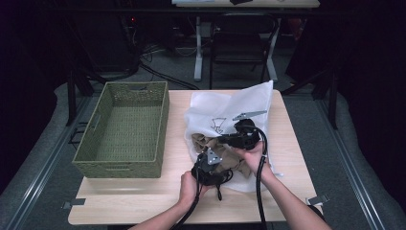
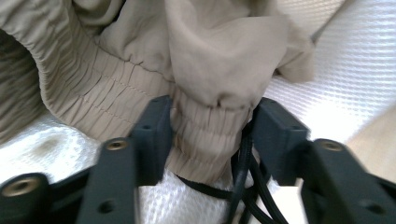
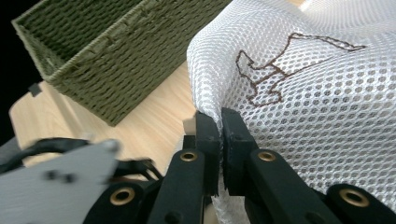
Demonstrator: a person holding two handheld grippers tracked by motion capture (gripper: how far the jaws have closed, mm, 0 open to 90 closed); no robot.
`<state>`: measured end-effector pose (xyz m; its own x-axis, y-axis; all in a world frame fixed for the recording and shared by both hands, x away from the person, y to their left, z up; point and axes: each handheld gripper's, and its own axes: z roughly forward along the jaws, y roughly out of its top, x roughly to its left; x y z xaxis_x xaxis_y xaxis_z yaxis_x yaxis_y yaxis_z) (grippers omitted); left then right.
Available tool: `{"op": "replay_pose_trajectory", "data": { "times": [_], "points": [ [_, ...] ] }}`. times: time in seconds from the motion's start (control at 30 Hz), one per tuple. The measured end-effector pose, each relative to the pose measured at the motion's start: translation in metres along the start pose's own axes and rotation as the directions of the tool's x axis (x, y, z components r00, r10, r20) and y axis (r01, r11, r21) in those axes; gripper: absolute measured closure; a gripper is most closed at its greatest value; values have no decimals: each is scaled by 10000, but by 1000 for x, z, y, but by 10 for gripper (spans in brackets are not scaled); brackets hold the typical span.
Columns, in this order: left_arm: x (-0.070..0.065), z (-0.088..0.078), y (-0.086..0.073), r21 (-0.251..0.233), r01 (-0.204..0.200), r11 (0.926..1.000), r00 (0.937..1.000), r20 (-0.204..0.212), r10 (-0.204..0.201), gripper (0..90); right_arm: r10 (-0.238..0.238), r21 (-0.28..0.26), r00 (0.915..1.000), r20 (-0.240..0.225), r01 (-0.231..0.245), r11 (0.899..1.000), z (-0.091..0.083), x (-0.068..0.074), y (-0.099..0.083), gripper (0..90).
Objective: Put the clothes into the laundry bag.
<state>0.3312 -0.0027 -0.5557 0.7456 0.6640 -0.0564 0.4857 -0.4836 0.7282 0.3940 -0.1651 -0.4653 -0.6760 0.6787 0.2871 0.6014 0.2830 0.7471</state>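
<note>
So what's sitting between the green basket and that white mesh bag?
Only bare wooden table lies between the green basket and the white mesh bag, as the right gripper view shows; the high view agrees.

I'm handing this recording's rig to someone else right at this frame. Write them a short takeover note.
Right tool: shut on the edge of the white mesh bag, holding its mouth up.
Left tool: jaws around the elastic cuff of the beige garment, touching it on both sides; a black drawstring lies there too.
Garment lies bunched at the bag's mouth, on the wooden table. Green woven basket stands empty to the left.
Done: bag opened, cuff reached.
Left: probably firm the grip and move the garment; whether in or out I cannot tell.
</note>
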Motion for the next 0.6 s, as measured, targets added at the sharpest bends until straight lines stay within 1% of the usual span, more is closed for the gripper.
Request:
{"op": "replay_pose_trajectory", "data": {
  "times": [0.03, 0.07, 0.1, 0.13, 0.17, 0.2, 0.23, 0.27, 0.3, 0.33, 0.37, 0.4, 0.43, 0.47, 0.5, 0.53, 0.57, 0.6],
  "points": [
    [1, 3, 2, -134, 225, 9997, 9997, 61, -224, 637, 21, -6, 10000, -36, -21, 10000, 0, 0, 0, 875],
    [1, 3, 2, -134, 225, 9997, 9997, 61, -224, 695, 21, -6, 10000, -36, -21, 10000, 0, 0, 0, 875],
    [1, 3, 5, -230, 208, 9995, 9998, -30, -208, 695, 48, -142, 9999, -127, -50, 9999, -1, 0, 0, 877],
    [2, 3, 8, -385, 221, 9990, 9996, -146, -226, 727, 136, -213, 9997, -225, -141, 9997, -3, 1, 0, 878],
    [5, 3, 12, -599, 308, 9977, 9991, -289, -326, 747, 121, -275, 9995, -276, -129, 9995, -5, 2, 1, 878],
    [11, 2, 18, -859, 411, 9955, 9978, -483, -453, 761, 182, -510, 9989, -443, -204, 9985, -9, 5, 3, 879],
    [13, 2, 21, -1056, 456, 9934, 9965, -652, -527, 764, 206, -558, 9986, -493, -234, 9982, -10, 6, 3, 879],
    [15, 0, 24, -1208, 529, 9913, 9958, -675, -614, 766, 256, -709, 9981, -566, -296, 9970, -11, 7, 3, 879],
    [15, 0, 24, -1208, 529, 9913, 9958, -675, -614, 768, 256, -709, 9981, -566, -296, 9970, -11, 7, 3, 879],
    [16, -4, 31, -1779, 587, 9823, 9934, -868, -751, 772, 358, -928, 9970, -684, -421, 9948, -14, 10, 4, 880],
    [16, -4, 31, -1779, 587, 9823, 9934, -868, -751, 776, 407, -996, 9965, -730, -479, 9939, -15, 10, 4, 879],
    [17, -6, 34, -2055, 673, 9763, 9922, -890, -871, 777, 469, -1119, 9953, -849, -563, 9921, -17, 9, 5, 879],
    [18, -8, 39, -2298, 826, 9697, 9907, -868, -1049, 777, 469, -1119, 9953, -849, -563, 9921, -17, 9, 5, 879],
    [20, -5, 41, -2441, 882, 9657, 9919, -675, -1076, 776, 755, -1336, 9913, -1079, -898, 9870, -19, 7, 5, 879],
    [20, -5, 41, -2441, 882, 9657, 9919, -675, -1076, 774, 834, -1308, 9901, -1130, -981, 9865, -19, 6, 4, 879],
    [21, -1, 40, -2310, 886, 9689, 9919, -688, -1071, 774, 834, -1308, 9901, -1130, -981, 9865, -19, 6, 4, 879],
    [23, 7, 36, -2122, 859, 9734, 9938, -515, -990, 763, 1142, -1131, 9863, -1194, -1278, 9853, -15, 1, 1, 878],
    [25, 12, 34, -1968, 868, 9766, 9939, -505, -985, 763, 1142, -1131, 9863, -1194, -1278, 9853, -15, 1, 1, 878]
  ]
}}
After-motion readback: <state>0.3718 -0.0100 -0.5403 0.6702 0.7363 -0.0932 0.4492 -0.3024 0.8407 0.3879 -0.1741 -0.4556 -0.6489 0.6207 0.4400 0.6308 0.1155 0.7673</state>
